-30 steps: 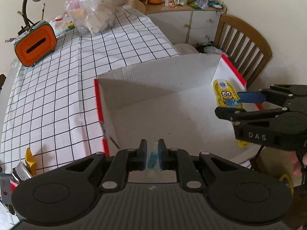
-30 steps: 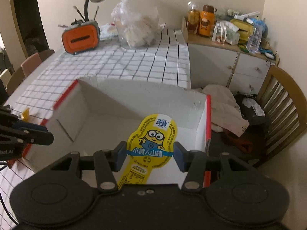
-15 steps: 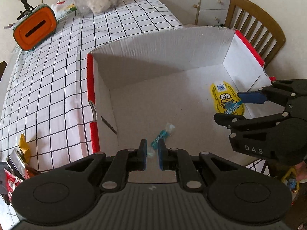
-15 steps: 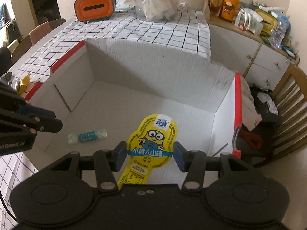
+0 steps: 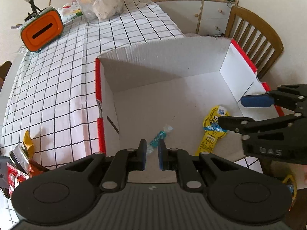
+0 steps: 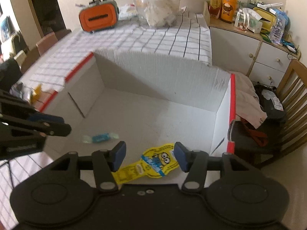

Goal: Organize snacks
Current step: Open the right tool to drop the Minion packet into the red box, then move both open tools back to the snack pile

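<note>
A white cardboard box (image 5: 163, 61) with red rims stands on the checked tablecloth. On its floor lie a blue wrapped candy (image 5: 158, 138) and a yellow Minions snack packet (image 5: 211, 132); both also show in the right wrist view, the candy (image 6: 100, 137) and the packet (image 6: 153, 161). My left gripper (image 5: 152, 156) hovers over the box's near edge, jaws slightly apart and empty. My right gripper (image 6: 149, 156) is open and empty above the packet; it shows in the left wrist view (image 5: 247, 109).
Several loose snack packets (image 5: 21, 157) lie on the cloth left of the box. An orange box-shaped object (image 5: 41, 31), a lamp and a plastic bag (image 5: 101, 2) stand at the table's far end. A wooden chair (image 5: 255, 38) and a cabinet are to the right.
My right gripper has opened and dropped the Minions packet onto the box floor. The left gripper let go of the blue candy, which now lies in the box, and both grippers have drawn back.
</note>
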### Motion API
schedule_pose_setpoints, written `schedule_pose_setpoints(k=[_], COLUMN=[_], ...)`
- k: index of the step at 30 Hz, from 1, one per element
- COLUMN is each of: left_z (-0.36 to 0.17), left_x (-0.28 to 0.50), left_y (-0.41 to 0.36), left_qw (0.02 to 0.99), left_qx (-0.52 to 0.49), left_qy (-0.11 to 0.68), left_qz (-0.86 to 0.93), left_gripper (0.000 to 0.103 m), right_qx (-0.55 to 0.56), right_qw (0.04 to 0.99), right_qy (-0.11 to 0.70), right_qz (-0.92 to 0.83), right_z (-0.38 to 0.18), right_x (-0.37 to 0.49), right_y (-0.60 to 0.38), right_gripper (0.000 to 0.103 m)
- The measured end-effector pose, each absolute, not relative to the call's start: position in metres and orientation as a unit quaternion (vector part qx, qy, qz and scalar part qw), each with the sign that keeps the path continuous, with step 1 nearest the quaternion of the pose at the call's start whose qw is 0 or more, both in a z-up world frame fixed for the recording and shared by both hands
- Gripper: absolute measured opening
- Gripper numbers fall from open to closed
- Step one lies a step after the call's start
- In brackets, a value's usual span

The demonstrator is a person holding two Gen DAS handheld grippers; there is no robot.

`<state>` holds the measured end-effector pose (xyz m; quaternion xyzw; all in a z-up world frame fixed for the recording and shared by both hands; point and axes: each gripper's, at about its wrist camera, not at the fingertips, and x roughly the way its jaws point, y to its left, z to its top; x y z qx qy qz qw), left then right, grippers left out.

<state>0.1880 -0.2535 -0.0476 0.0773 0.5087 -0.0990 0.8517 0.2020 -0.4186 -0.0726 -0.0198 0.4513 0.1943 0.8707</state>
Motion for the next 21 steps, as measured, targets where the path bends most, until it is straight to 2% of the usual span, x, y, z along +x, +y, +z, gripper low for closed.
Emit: schedule_pose_setpoints(k=[4, 9, 18, 20, 21], left_z=[-0.039, -0.028, -0.010, -0.004, -0.002], left_x=[0.182, 0.174, 0.156, 0.150, 0.148], left_y=[-0.248, -0.236, -0.204, -0.196, -0.192], left_qw=[0.858, 0.865, 0.880, 0.885, 0.887], left_qx=[0.069, 0.060, 0.039, 0.038, 0.038], left_qy=[0.500, 0.489, 0.465, 0.455, 0.450], left_qz=[-0.096, -0.094, -0.093, -0.094, -0.094], left_gripper=[0.012, 0.016, 0.038, 0.050, 0.052], right_qx=[-0.007, 0.005, 0.026, 0.034, 0.037], right_qw=[0.877, 0.881, 0.890, 0.892, 0.893], right_qy=[0.433, 0.420, 0.394, 0.389, 0.386], right_qz=[0.207, 0.217, 0.226, 0.227, 0.227], right_z=[-0.055, -0.040, -0.017, -0.011, -0.009], right_x=[0.192, 0.180, 0.159, 0.154, 0.151], right_y=[-0.419, -0.413, -0.397, -0.392, -0.390], right_gripper=[0.063, 0.064, 0.074, 0.076, 0.077])
